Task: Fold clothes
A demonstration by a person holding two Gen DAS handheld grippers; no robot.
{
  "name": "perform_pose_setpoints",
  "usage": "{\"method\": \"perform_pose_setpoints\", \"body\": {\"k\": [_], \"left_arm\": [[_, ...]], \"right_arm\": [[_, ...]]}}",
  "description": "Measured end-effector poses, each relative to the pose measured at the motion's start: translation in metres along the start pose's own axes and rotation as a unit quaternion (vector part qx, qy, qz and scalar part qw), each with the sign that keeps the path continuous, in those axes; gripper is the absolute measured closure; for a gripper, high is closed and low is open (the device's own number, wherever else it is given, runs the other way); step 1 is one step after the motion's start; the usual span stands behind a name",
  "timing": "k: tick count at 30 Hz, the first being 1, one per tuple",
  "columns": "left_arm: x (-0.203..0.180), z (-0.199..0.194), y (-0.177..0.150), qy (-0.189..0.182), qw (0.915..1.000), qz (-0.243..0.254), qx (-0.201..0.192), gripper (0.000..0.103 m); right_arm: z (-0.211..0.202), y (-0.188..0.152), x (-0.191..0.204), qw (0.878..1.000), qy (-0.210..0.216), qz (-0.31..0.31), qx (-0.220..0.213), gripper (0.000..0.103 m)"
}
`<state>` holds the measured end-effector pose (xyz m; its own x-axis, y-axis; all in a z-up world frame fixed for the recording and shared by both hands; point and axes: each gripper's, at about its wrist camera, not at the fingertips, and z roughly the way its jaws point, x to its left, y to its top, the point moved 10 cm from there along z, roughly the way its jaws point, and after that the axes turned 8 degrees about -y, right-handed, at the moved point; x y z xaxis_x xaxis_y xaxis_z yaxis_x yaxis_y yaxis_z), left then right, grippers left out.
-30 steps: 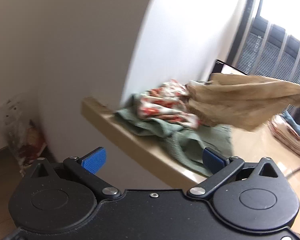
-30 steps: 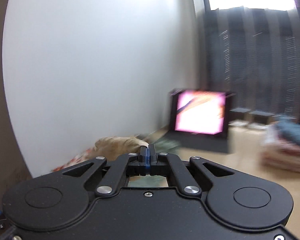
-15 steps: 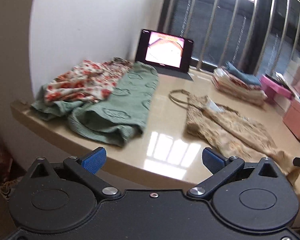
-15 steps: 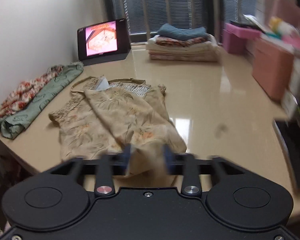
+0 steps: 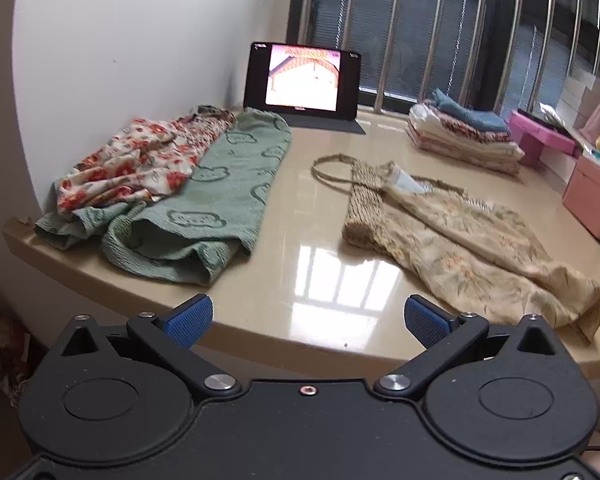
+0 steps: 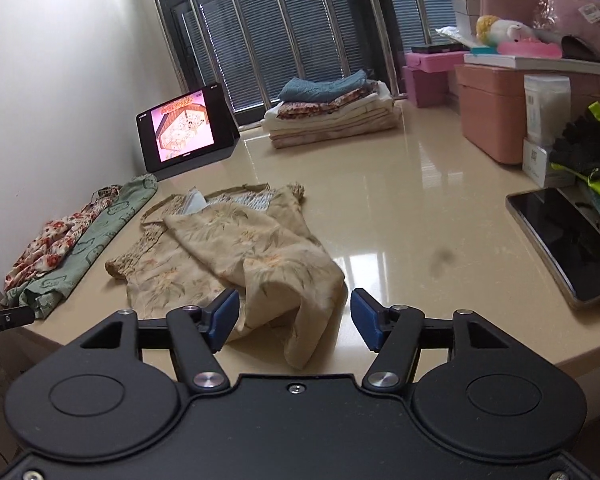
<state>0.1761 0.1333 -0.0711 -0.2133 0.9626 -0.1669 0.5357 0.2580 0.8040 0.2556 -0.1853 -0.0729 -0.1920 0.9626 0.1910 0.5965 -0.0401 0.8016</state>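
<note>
A beige leaf-print garment [image 5: 460, 240] lies crumpled on the tan table [image 5: 320, 280], neck end toward the window. My right gripper [image 6: 294, 316] hovers at the table's front edge over the beige garment [image 6: 236, 256]. Its jaws are opening, and a loose fold of the hem lies between them without the pads pressing on it. My left gripper [image 5: 308, 318] stands open at the front edge, left of the garment, with only bare table between its fingers. A green towel-like cloth [image 5: 220, 188] and a red floral garment [image 5: 140, 160] lie unfolded at the left.
A tablet [image 6: 184, 128] with a lit screen stands at the back by the wall. A stack of folded clothes [image 6: 332, 112] sits under the window. Pink boxes [image 6: 496, 112] and clutter fill the right side, with a phone [image 6: 568, 240] lying near the right edge.
A second ago the beige garment hung in the air with the right gripper shut. Now it lies on the table and the right jaws have spread apart. Both views swung toward the table.
</note>
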Motion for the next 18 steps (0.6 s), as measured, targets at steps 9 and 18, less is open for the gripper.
{"method": "perform_pose_setpoints", "body": {"k": [9, 18], "left_arm": [[-0.006, 0.012, -0.011, 0.000, 0.9996, 0.023, 0.017, 0.000], [-0.020, 0.035, 0.012, -0.010, 0.9977, 0.068, 0.002, 0.004]], "right_arm": [[0.010, -0.011, 0.010, 0.999, -0.005, -0.034, 0.012, 0.039], [0.022, -0.004, 0.009, 0.999, -0.006, -0.033, 0.013, 0.039]]}}
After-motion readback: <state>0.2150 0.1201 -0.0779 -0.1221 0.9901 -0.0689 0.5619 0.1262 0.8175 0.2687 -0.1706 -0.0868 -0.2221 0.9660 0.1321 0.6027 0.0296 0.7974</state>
